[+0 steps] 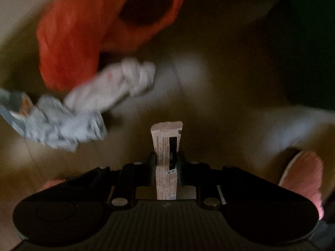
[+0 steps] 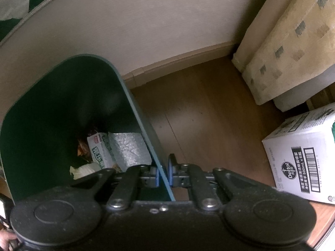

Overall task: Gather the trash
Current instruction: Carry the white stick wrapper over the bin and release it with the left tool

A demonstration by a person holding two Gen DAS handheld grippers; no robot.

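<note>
The collecting is looking partly done. In the right wrist view the right gripper (image 2: 164,175) is sitting nearest the camera, its blue pads pinched shut on the rim of the green bin (image 2: 127,96), which is already holding a printed packet (image 2: 98,150), a foam piece (image 2: 127,148) and other scraps low inside. In the left wrist view the left gripper (image 1: 166,159) is clamping a slim printed wrapper (image 1: 166,144) upright between nearly closed jaws, clear of the floor. Farther off on the left, crumpled white paper (image 1: 83,108) and an orange bag (image 1: 83,31) are still lying blurred on the floor, waiting to be gathered.
</note>
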